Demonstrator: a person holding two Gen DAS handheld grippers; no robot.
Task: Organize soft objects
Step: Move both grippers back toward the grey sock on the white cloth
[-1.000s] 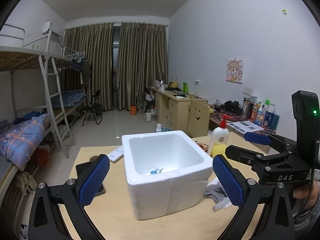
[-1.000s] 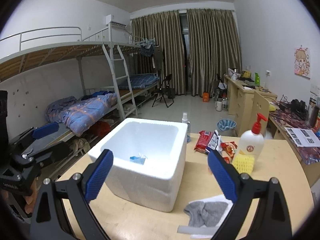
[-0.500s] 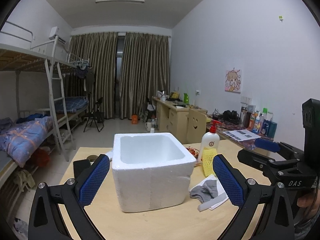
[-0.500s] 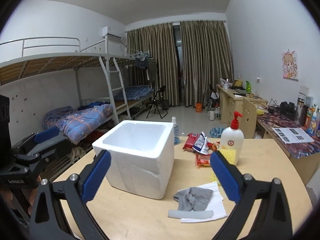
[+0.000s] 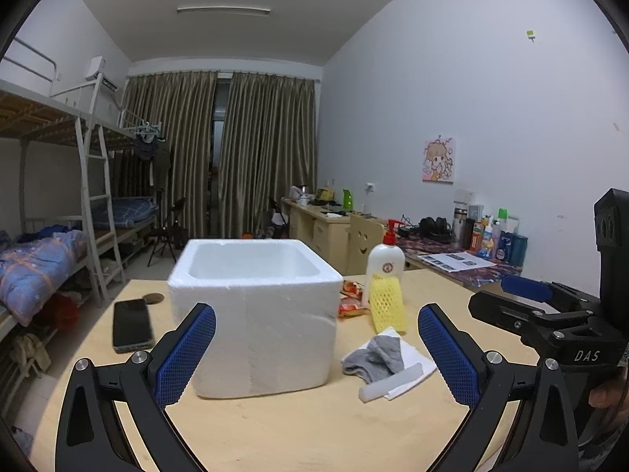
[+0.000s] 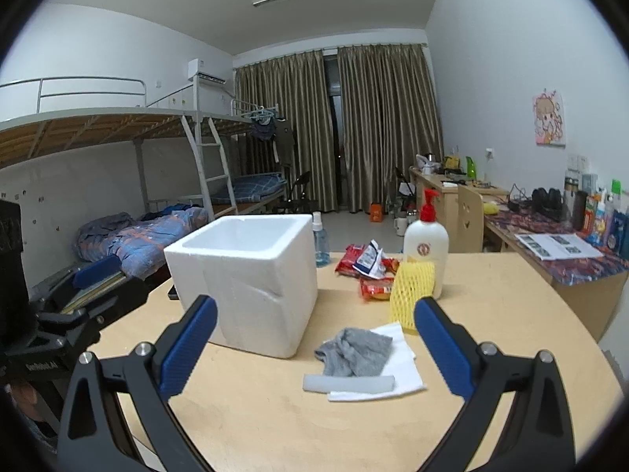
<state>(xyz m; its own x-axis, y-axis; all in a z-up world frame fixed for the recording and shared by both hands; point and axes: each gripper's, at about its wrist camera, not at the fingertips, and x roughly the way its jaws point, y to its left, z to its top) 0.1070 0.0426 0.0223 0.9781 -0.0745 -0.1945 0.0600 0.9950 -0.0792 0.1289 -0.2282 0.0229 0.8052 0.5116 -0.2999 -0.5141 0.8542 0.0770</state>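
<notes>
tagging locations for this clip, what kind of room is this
Most likely a shared dormitory room: metal bunk beds with a ladder, study desks along the wall, and a wooden table holding everyday clutter.

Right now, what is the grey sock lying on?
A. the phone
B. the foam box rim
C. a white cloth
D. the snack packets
C: the grey sock rests crumpled on a white cloth spread on the table, right of the foam box.

Foam box (image 6: 251, 279) sits on table (image 6: 491, 326), phone (image 5: 131, 324) to its left, sock (image 6: 355, 352) on paper sheet (image 6: 405, 369) to its right with foam strip (image 6: 348, 383) in front, mesh sleeve (image 6: 411, 293), pump bottle (image 6: 426, 247) and snack packets (image 6: 365, 261) behind.
</notes>
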